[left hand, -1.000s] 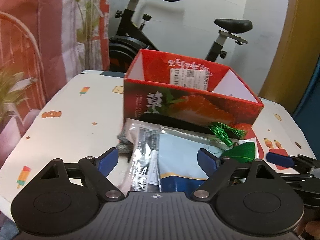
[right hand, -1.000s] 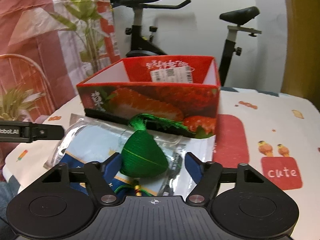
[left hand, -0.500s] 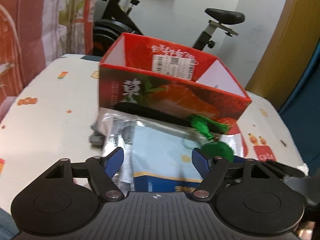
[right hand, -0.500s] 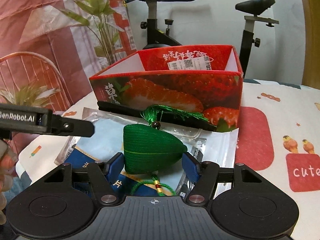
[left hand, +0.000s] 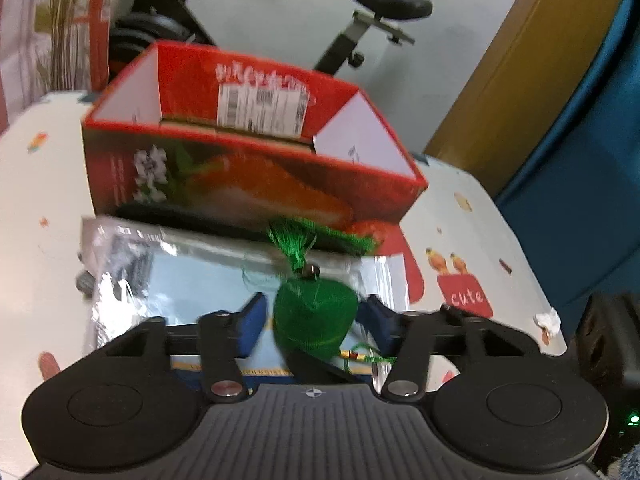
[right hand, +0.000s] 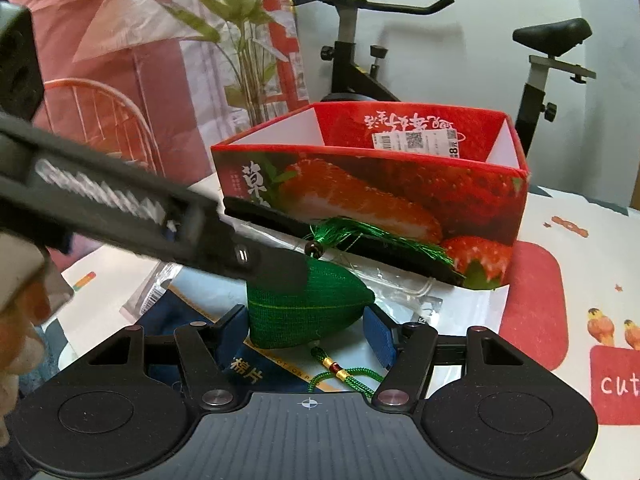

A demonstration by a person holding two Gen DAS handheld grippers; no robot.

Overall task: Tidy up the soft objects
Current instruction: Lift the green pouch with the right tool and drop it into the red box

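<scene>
Red strawberry box (right hand: 400,196) open-topped; contents hidden; green pouch (right hand: 304,308) outside.

Right claw (right hand: 306,326) grips a green sachet (right hand: 304,312) — left claw's finger (right hand: 276,268) touching it — before a red box (right hand: 400,196).

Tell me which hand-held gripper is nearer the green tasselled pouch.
Right. The right hand-held gripper has the green pouch pressed between its pads; the left hand-held gripper straddles it, jaws closing, with small gaps on both sides.
</scene>
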